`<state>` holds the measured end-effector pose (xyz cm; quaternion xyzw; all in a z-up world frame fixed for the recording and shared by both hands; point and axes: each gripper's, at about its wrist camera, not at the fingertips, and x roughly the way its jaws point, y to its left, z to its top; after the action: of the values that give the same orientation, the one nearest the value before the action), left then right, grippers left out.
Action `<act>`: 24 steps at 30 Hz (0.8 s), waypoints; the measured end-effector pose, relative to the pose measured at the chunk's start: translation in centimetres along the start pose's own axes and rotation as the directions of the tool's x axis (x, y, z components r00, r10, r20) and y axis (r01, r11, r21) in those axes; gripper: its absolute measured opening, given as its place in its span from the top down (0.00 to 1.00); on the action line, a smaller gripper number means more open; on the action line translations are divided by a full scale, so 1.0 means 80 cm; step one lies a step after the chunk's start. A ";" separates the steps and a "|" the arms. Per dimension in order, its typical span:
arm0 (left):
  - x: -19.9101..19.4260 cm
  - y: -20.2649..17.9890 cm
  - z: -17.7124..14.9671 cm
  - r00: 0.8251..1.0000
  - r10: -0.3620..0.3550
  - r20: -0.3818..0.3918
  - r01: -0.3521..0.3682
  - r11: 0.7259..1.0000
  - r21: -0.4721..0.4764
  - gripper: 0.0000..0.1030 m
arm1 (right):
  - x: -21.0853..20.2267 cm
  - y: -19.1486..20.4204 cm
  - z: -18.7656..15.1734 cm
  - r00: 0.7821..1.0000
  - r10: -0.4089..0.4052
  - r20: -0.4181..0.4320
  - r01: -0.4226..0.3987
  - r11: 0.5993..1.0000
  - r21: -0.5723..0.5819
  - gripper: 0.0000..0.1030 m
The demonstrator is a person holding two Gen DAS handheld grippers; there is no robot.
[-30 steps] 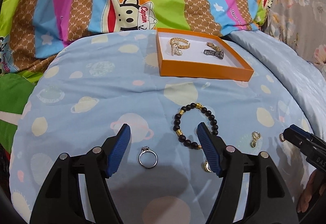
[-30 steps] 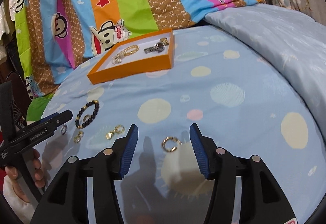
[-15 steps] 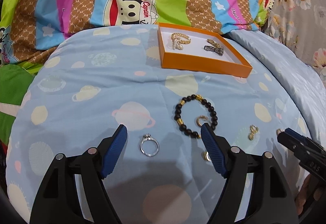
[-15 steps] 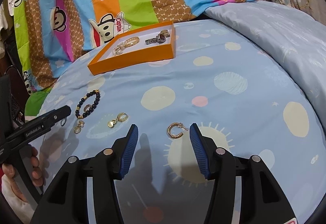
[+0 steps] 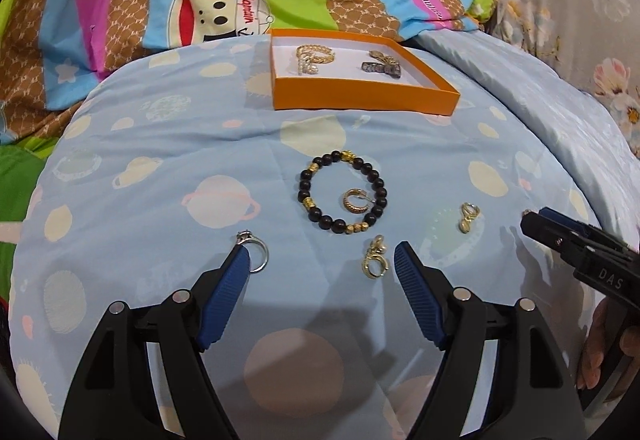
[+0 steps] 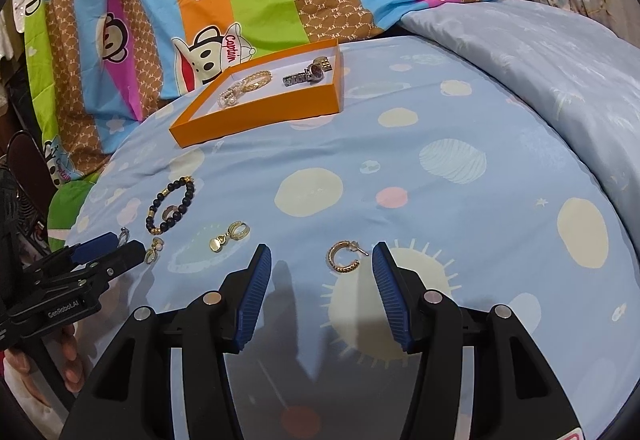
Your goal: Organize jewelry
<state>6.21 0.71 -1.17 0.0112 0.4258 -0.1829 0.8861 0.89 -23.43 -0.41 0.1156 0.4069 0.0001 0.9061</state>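
While loose pieces lie scattered on the blue bedspread point(image 5: 168, 144), both grippers hover low with nothing between their pads. The right gripper point(image 6: 319, 254), jaws spread wide, frames a gold hoop earring point(image 6: 343, 256) lying just ahead of its tips, nearer the right-hand pad. To take it cleanly I'd centre the hoop between the pads, drop until the tips touch fabric, and close gently so the thin ring doesn't skate away or drag cloth with it. The left gripper point(image 5: 322, 255) is spread too, tilted down at the bed: a silver ring point(image 5: 256, 254) sits against its left fingertip, a gold drop earring point(image 5: 375, 258) just inside the right. Beyond lie the beaded bracelet point(image 5: 316, 200), circling another hoop point(image 5: 354, 200), and the orange box point(image 5: 360, 102), which already holds several pieces.
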 end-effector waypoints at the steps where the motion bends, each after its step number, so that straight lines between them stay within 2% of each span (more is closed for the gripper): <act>1: 0.001 0.003 0.001 1.000 0.001 -0.003 -0.001 1.000 -0.014 0.30 | 0.000 0.000 0.000 1.000 -0.001 -0.002 0.001 1.000 -0.002 0.49; 7: 0.002 0.011 0.002 1.000 0.010 -0.007 -0.010 0.998 -0.054 0.30 | 0.006 0.004 0.002 1.000 -0.017 -0.018 0.017 1.000 -0.008 0.51; 12: 0.002 0.012 0.002 1.000 0.011 -0.005 -0.011 0.999 -0.047 0.30 | 0.007 -0.001 0.004 0.999 -0.029 -0.012 0.030 0.999 0.026 0.64; 15: 0.002 0.011 0.003 1.000 0.011 -0.006 -0.011 0.999 -0.050 0.30 | 0.009 -0.006 0.006 0.999 -0.029 -0.014 0.029 0.998 0.047 0.65; 20: 0.001 0.012 0.003 1.000 0.009 -0.006 -0.010 0.999 -0.048 0.30 | 0.012 0.004 0.007 0.998 -0.060 -0.018 0.060 0.998 0.011 0.65; 21: 0.002 0.011 0.003 1.000 0.008 -0.006 -0.008 0.999 -0.047 0.30 | 0.012 0.004 0.007 0.998 -0.062 -0.020 0.062 0.998 0.010 0.75; 22: 0.002 0.011 0.003 1.000 0.007 -0.005 -0.007 0.999 -0.046 0.30 | 0.013 0.004 0.007 0.998 -0.066 -0.023 0.066 0.998 0.012 0.79; 24: 0.001 0.010 0.003 1.000 0.002 -0.007 -0.003 0.999 -0.042 0.30 | 0.013 0.004 0.007 0.997 -0.067 -0.026 0.067 0.998 0.015 0.82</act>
<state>6.70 1.37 -1.23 -0.0064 0.4326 -0.1726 0.8849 2.06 -23.16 -0.77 0.1089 0.4219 -0.0319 0.8995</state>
